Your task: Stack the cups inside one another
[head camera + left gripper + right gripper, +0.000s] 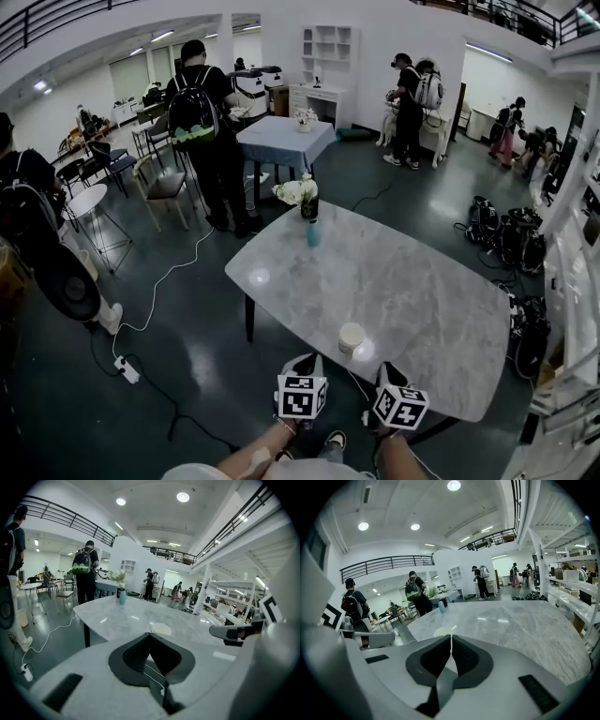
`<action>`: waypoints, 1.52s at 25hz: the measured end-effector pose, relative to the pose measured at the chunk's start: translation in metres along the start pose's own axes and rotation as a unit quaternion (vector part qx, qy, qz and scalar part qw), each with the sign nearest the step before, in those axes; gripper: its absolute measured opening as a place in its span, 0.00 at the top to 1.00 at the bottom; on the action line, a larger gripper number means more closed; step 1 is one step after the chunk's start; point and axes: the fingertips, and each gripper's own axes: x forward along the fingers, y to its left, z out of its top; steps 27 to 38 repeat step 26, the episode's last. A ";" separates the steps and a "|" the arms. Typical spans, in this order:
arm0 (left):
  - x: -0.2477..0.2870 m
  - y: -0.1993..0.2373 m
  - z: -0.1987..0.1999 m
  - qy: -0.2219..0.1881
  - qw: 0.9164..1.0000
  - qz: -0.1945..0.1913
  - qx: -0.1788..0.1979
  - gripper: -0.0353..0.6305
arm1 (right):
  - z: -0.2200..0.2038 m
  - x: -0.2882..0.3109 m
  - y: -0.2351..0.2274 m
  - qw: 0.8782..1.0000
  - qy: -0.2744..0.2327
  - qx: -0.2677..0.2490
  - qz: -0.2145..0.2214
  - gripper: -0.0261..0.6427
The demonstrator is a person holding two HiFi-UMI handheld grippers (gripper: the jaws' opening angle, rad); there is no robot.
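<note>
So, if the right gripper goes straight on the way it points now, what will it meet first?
Most likely the white cup, which stands on the marble table just beyond the shut right gripper, slightly left of its line. Depth is unclear, so it might pass beside it.

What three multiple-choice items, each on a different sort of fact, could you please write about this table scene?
1. Where on the table does the white cup stand?
A. by the far end
B. near the edge closest to the person
C. dead centre

2. What colour are the flowers in the vase?
A. red
B. purple
C. white

3. How do the jaws of the left gripper and the right gripper stand?
A. together, nothing between them
B. wide apart
C. closed on a cup

Answers: 1 B, the head view shows it just beyond the two grippers; 2 C, the blooms are white; 3 A, each gripper view shows its jaws meeting on nothing.
</note>
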 end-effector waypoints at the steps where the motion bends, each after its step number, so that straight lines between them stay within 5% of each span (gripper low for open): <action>1: 0.000 0.000 0.000 0.000 1.000 0.000 0.000 0.95 | 0.002 0.000 0.000 1.000 -0.002 -0.007 -0.001 0.94; 38: 0.026 0.006 0.021 0.000 1.000 0.003 -0.006 0.95 | 0.026 0.025 -0.009 1.000 -0.005 -0.027 -0.006 0.95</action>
